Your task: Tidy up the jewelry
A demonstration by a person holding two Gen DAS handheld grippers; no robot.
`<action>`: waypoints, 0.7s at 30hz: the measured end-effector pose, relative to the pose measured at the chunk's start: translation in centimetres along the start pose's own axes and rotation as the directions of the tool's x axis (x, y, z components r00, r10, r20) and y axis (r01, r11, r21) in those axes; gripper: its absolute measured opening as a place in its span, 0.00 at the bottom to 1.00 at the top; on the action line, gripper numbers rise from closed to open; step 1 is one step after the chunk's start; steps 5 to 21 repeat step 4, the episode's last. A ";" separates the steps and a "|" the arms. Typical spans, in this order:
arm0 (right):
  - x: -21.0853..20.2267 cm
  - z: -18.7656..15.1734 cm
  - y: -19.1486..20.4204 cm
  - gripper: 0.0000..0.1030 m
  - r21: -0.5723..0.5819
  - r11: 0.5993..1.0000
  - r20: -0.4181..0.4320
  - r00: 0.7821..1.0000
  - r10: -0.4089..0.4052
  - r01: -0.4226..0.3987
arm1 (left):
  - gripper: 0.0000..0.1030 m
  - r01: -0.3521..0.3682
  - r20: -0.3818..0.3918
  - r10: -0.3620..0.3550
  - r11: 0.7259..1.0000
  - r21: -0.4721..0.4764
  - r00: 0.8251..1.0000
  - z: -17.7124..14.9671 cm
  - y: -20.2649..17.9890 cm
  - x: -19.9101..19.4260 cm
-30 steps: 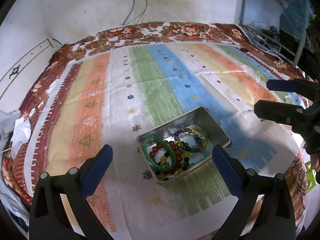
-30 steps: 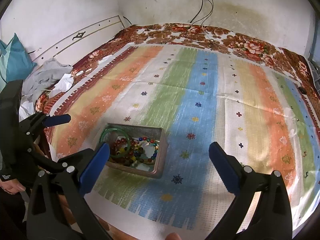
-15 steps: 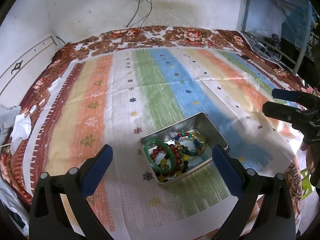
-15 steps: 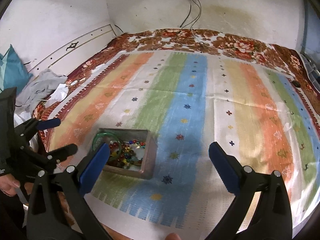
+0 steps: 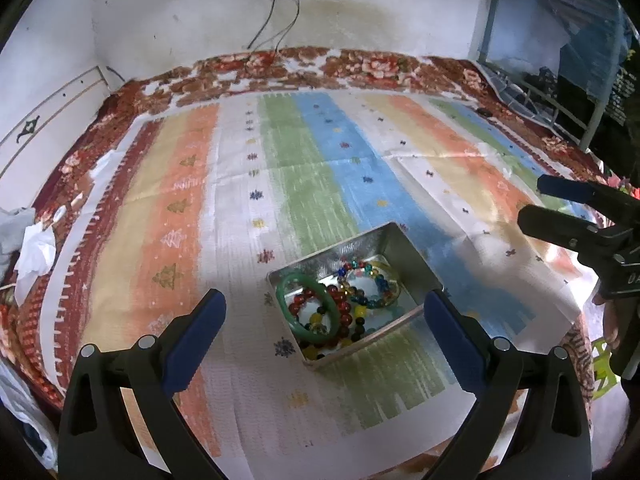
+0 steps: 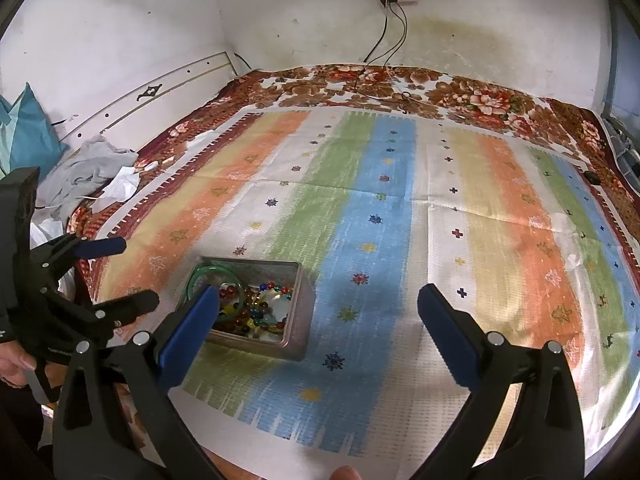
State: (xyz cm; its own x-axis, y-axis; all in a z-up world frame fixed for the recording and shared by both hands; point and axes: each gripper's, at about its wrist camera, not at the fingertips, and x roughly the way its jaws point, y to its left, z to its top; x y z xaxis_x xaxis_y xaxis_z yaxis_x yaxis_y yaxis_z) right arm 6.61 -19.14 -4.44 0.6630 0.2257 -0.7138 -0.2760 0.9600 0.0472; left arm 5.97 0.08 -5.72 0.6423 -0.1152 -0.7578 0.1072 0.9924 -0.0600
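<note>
The left gripper (image 5: 324,320) hangs above the cloth with its blue-padded jaws spread wide and nothing between them. The right gripper (image 6: 318,312) is likewise wide apart and empty. A metal tin (image 5: 416,256) sits on the striped cloth (image 5: 240,184), framed between the left fingers. Inside it lie a green bangle (image 5: 294,316) and a tangle of coloured bead bracelets (image 5: 370,280). A floral blanket (image 6: 472,96) borders the cloth.
</note>
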 end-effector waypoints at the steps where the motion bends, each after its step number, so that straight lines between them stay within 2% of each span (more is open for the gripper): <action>1: 0.0 0.0 0.1 0.95 -0.002 1.000 -0.001 1.000 0.000 0.000 | 0.94 0.003 0.001 -0.003 1.000 -0.002 1.000 -0.1 0.0 0.0; 21: 0.0 0.0 0.1 0.95 -0.001 1.000 0.002 1.000 0.004 -0.004 | 0.94 -0.009 0.016 0.008 1.000 0.009 1.000 -0.2 -0.1 -0.2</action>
